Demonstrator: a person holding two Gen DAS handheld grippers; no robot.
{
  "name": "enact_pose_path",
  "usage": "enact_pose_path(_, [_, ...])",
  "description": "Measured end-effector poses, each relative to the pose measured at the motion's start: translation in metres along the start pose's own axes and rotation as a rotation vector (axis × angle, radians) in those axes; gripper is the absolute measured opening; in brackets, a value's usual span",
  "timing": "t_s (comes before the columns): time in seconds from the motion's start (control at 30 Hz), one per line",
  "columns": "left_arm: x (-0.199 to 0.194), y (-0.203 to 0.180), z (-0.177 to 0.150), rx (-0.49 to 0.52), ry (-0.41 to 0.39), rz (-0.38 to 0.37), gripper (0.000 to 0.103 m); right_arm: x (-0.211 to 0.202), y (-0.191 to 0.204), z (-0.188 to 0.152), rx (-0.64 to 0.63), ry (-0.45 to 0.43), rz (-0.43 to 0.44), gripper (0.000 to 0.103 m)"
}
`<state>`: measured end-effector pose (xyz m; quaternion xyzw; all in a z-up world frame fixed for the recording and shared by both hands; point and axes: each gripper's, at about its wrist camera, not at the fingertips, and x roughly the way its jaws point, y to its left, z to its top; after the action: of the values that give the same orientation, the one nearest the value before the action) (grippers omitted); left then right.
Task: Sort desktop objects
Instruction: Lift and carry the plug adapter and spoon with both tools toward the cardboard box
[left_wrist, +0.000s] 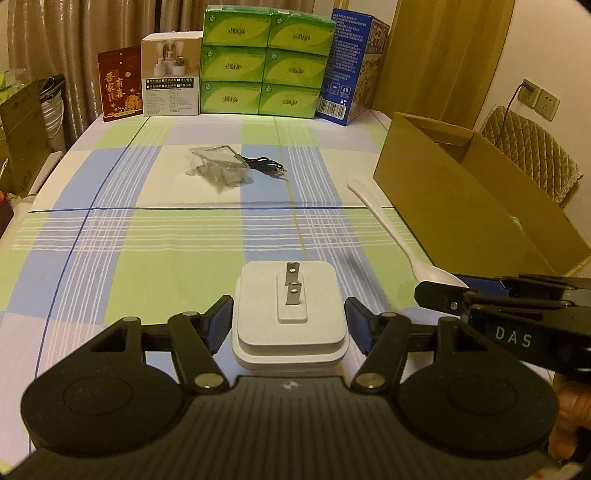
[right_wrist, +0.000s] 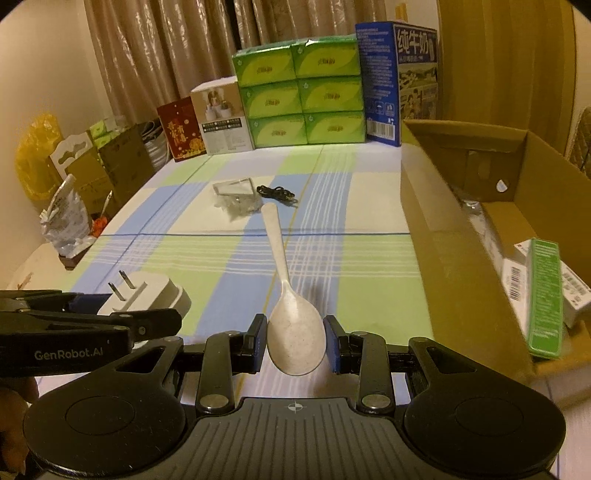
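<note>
The right gripper (right_wrist: 295, 341) is sitting at the bottom centre of the frame, its jaws standing apart on either side of the bowl of a white spoon (right_wrist: 291, 310), whose handle is pointing up the frame across the checked tablecloth (right_wrist: 369, 258). At lower left, the left gripper (right_wrist: 122, 325) is reaching in beside a white plug adapter (right_wrist: 155, 295). An open cardboard box (right_wrist: 443, 240) is filling the right side, with packaged items lying inside.

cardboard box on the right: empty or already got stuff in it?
Not empty. The right wrist view shows the open-topped cardboard box already holding a green-and-white carton and other packaged items beside it.
</note>
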<state>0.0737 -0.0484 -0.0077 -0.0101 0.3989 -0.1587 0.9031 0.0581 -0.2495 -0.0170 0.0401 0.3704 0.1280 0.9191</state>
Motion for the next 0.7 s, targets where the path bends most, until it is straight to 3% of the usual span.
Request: enact_pose_path(0.7, [-0.057, -0.05, 0.001, 0.042, -0.063, -0.028, 0.061, -0.086, -0.011, 0.002, 0.012, -0.109, -0.042, 0.03])
